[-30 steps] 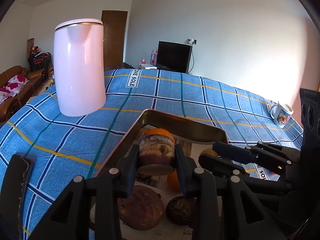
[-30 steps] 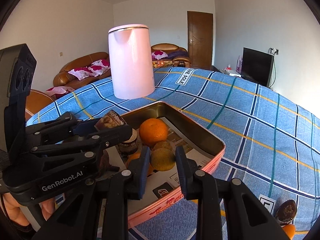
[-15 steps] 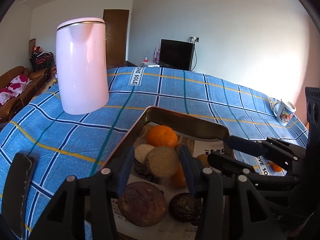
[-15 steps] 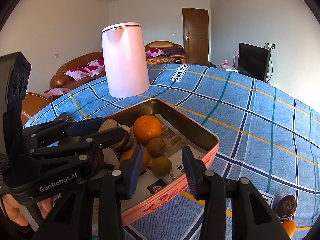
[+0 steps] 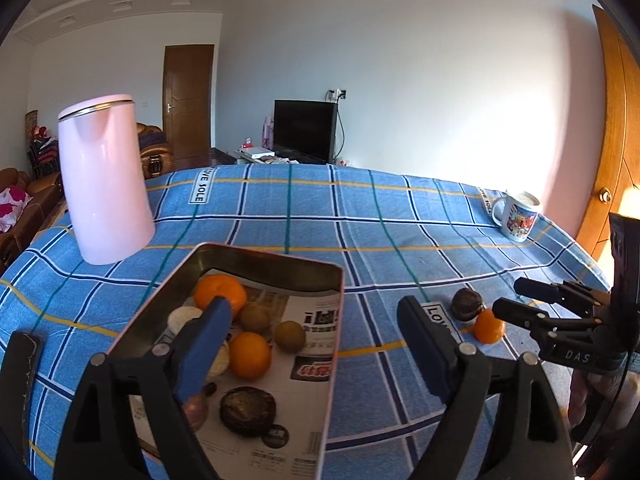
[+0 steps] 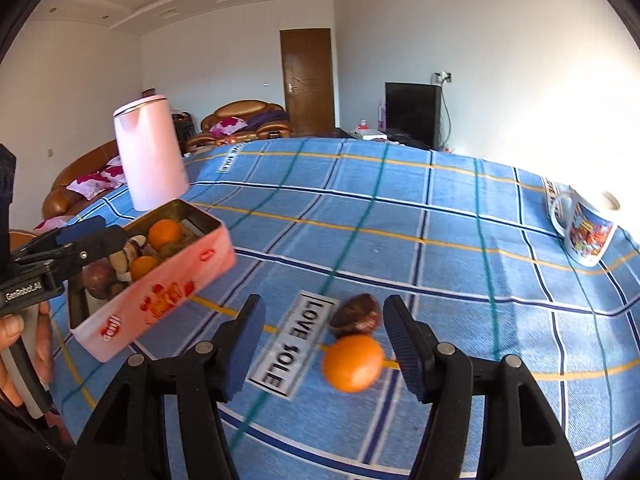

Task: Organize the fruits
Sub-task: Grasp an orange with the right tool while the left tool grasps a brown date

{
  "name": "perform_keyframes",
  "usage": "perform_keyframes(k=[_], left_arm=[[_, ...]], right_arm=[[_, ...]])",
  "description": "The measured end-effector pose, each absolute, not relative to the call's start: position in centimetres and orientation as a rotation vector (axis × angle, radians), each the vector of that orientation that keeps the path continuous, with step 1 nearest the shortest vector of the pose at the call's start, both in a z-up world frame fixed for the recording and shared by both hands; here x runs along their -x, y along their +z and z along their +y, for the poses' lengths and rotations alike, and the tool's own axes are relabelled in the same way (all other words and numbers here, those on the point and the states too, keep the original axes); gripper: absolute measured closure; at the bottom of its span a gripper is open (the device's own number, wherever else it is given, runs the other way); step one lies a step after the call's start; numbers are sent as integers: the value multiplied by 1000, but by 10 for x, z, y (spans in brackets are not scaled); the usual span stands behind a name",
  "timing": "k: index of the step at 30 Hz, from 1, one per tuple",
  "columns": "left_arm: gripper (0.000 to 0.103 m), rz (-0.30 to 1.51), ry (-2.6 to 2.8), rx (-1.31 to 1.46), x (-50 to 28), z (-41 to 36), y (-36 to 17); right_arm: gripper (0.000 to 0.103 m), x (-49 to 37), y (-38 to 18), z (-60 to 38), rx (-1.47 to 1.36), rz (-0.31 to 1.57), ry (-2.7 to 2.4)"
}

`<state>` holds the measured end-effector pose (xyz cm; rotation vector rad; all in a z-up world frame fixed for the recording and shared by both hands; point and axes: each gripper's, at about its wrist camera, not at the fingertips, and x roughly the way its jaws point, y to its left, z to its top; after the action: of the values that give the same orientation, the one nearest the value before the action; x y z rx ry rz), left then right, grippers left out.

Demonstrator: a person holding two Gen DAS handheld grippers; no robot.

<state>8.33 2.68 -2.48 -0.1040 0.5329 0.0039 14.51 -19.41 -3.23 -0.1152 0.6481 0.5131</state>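
Note:
A pink tin box (image 5: pixel 264 266) (image 6: pixel 172 280) lined with newspaper holds several fruits: oranges, brown kiwis, dark passion fruits and cut halves. My left gripper (image 5: pixel 316 340) is open wide and empty, its left finger over the box. On the cloth right of the box lie an orange (image 6: pixel 353 362) (image 5: pixel 489 326) and a dark brown fruit (image 6: pixel 355 315) (image 5: pixel 466 304). My right gripper (image 6: pixel 324 344) is open and empty, its fingers on either side of these two fruits, just above the cloth.
A tall pink kettle (image 5: pixel 104 184) (image 6: pixel 150 156) stands at the table's far left. A printed mug (image 5: pixel 516 216) (image 6: pixel 584 228) stands at the far right edge. The table wears a blue checked cloth (image 6: pixel 400 220). A TV, a door and sofas lie beyond.
My left gripper let go of the cut fruit into the box, opened wide and pulled back. My right gripper opened and swung right from the box to the orange and dark fruit.

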Motion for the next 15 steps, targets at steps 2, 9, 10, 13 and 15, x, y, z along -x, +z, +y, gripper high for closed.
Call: perform_keyframes(k=[2,9,10,13,15], left_arm=[[16,548,-20,85,-88,15,-26],[16,567,-43,21,-101,-15,-28],[16,569,-46,19,-103,-17,-28],[16,578,-55,11,-107,-22,-29],[16,586,-61,8,-112,-26,-30]], right_arm=[[40,-151,-39,-205,107,681,500],[40,-163,-54,-198,134,780,542],[40,-166,-58,-196,138,800,548],[45,-170,-63,-195,138,840,561],[60,-172,-65,-195,141,854,567]])
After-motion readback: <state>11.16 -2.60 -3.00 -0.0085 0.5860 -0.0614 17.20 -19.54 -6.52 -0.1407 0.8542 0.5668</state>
